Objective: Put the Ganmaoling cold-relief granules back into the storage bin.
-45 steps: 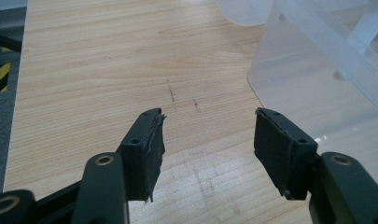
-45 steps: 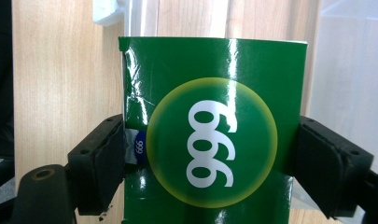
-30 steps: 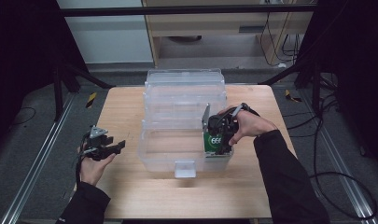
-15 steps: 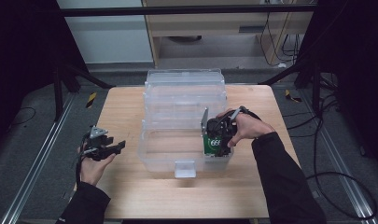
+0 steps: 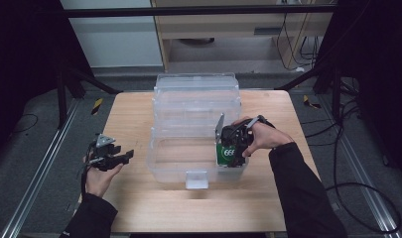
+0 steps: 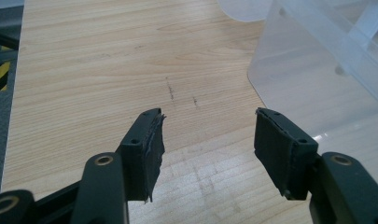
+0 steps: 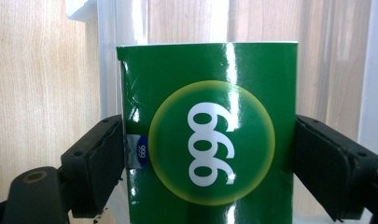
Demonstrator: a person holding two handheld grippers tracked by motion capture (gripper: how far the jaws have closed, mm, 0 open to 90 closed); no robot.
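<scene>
From above my side, the high view looks forward and down on the table (image 5: 139, 208). My gripper views look close along their jaws; all share the bin (image 5: 178, 163).

Lab: dark frame rig (image 5: 188, 10), floor cables (image 5: 357, 188)

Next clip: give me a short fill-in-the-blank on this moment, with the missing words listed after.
1. The right gripper is shut on a ____ box printed with 999.
2. That box is being held inside the clear plastic ____.
3. The left gripper has its jaws ____, with nothing between them.
4. The bin stands on a ____ table.

Missing words: green; bin; open; wooden
</scene>
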